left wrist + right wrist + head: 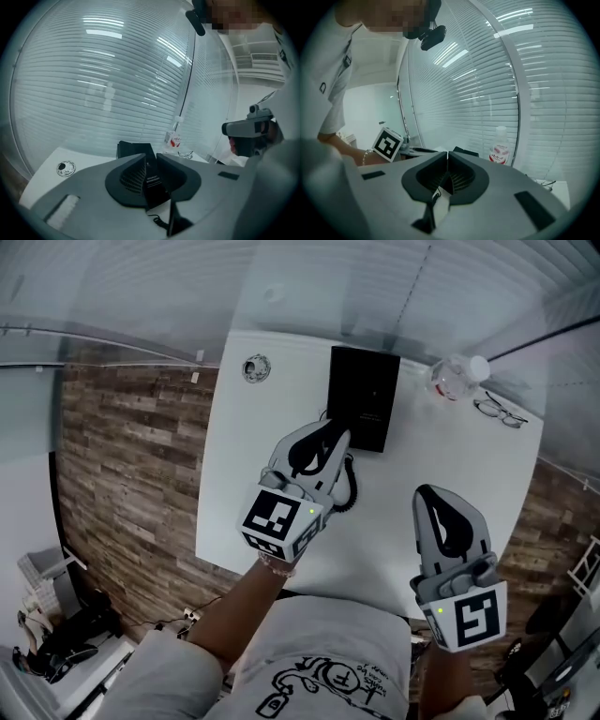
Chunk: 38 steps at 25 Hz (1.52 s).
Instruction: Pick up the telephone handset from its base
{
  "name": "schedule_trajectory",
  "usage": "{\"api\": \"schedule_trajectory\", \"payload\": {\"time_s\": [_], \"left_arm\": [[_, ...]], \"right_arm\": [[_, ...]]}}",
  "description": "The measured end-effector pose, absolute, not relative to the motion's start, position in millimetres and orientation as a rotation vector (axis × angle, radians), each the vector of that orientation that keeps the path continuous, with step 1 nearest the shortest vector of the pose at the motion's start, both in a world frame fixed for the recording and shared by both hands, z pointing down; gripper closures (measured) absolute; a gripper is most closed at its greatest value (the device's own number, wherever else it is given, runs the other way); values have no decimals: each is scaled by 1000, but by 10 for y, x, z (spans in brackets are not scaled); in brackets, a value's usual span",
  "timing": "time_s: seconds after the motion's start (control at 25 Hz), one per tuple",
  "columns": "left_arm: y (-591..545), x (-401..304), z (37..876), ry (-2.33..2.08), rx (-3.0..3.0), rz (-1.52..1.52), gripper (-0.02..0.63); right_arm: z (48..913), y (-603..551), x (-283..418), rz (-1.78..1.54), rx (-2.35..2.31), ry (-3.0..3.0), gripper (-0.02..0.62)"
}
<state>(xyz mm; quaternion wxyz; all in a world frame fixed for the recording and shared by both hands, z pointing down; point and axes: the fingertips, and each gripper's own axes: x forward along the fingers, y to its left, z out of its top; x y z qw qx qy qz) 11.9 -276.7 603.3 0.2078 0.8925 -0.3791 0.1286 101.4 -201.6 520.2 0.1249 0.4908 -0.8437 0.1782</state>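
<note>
The black telephone [364, 395] lies flat at the far middle of the white table [244, 474]; I cannot tell its handset apart from the base. A black coiled cord [349, 491] runs from its near end. My left gripper [336, 439] hovers over the phone's near left corner. In the left gripper view the left gripper [151, 158] keeps a narrow gap, and the telephone [135, 149] shows through it, with the pads not pressing on anything. My right gripper [433, 495] hangs over bare table to the right, and in its own view the right gripper [448, 157] has its tips together, empty.
A clear bottle with a red label [457, 376] and a pair of glasses [500, 412] sit at the table's far right. A small round object [256, 368] lies at the far left. Blinds cover the window behind. Wood-plank floor lies to the left.
</note>
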Motion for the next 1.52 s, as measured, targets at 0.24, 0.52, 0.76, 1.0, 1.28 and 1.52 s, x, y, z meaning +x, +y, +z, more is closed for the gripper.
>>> {"api": "schedule_trajectory", "payload": {"time_s": [0.24, 0.52, 0.76, 1.0, 1.28, 1.52], "left_arm": [[-3006, 67, 6448, -1122, 2424, 410, 436], [-3171, 67, 6706, -1134, 2390, 416, 424], [-3226, -34, 6841, -1154, 2355, 459, 517], [-3197, -88, 6721, -1189, 2355, 445, 557], [-3068, -191, 6453, -1185, 2348, 410, 581], [-2903, -254, 6100, -1187, 2368, 357, 583]], "right_arm": [[5411, -2153, 1028, 556, 1414, -2457, 588], [5584, -2245, 1043, 600, 1405, -2448, 587], [5595, -2264, 1040, 609, 1421, -2445, 587], [5515, -2224, 1057, 600, 1430, -2449, 588], [5238, -2195, 1084, 498, 1443, -2486, 588], [4952, -2105, 1065, 465, 1460, -2508, 588]]}}
